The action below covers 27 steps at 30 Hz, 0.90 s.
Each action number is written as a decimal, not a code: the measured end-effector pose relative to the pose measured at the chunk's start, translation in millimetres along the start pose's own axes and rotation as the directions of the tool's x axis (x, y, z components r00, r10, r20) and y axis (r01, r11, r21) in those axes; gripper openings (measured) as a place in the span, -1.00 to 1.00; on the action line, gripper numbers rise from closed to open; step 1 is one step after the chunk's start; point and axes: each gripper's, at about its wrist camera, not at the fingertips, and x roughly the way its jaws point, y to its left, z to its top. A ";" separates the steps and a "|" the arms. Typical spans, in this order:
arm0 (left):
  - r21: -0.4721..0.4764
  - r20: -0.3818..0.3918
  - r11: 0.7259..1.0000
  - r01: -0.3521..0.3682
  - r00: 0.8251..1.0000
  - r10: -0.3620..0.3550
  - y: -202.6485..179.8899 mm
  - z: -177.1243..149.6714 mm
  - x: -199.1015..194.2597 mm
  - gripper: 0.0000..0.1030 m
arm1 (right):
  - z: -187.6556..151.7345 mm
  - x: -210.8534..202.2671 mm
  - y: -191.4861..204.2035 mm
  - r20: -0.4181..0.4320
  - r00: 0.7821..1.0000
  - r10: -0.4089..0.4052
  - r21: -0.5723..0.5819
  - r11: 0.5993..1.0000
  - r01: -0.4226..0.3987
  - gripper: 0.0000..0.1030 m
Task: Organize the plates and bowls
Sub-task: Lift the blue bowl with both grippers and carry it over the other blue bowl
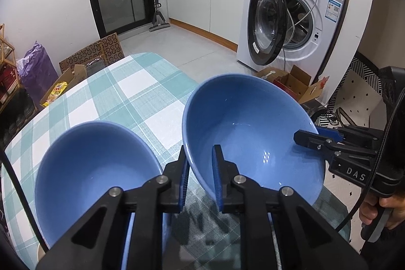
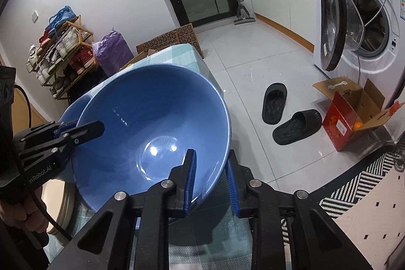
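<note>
Two blue bowls sit over a teal-checked table (image 1: 141, 82): the lifted bowl (image 1: 253, 133) is tilted, gripped at its rim by both tools. The left tool (image 1: 201, 168) clamps its near edge; the right tool (image 2: 211, 173) pinches the opposite rim. The second bowl (image 1: 96, 168) rests at eight o'clock. A washing machine (image 1: 316, 17) stands open at one o'clock on the tiled floor (image 1: 197, 47).

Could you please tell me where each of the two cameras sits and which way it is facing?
Left wrist: on the left gripper, looking down along its fingers over two blue bowls on the checked table; it grips the right bowl at the near rim; the right gripper and hand show.
Right wrist: on the right gripper, clamping the same bowl; the left gripper shows.
Shared: that bowl, table, washing machine.
</note>
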 end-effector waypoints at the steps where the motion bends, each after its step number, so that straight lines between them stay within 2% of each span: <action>1: 0.000 0.002 1.000 -0.001 1.000 0.001 -0.4 -0.3 -0.4 -0.71 | 0.1 -0.8 -0.1 0.002 1.000 -0.002 -0.002 1.000 0.002 -0.59; 5: 0.001 0.004 1.000 -0.002 1.000 0.002 -1.7 0.3 -2.8 -0.71 | 0.7 -4.7 -1.3 0.012 1.000 -0.009 0.002 1.000 0.008 -0.67; 27: -0.011 0.079 1.000 -0.013 0.997 0.014 0.3 3.3 -38.7 -0.71 | 7.9 -43.5 10.6 0.105 0.994 0.011 -0.013 1.000 -0.010 -0.68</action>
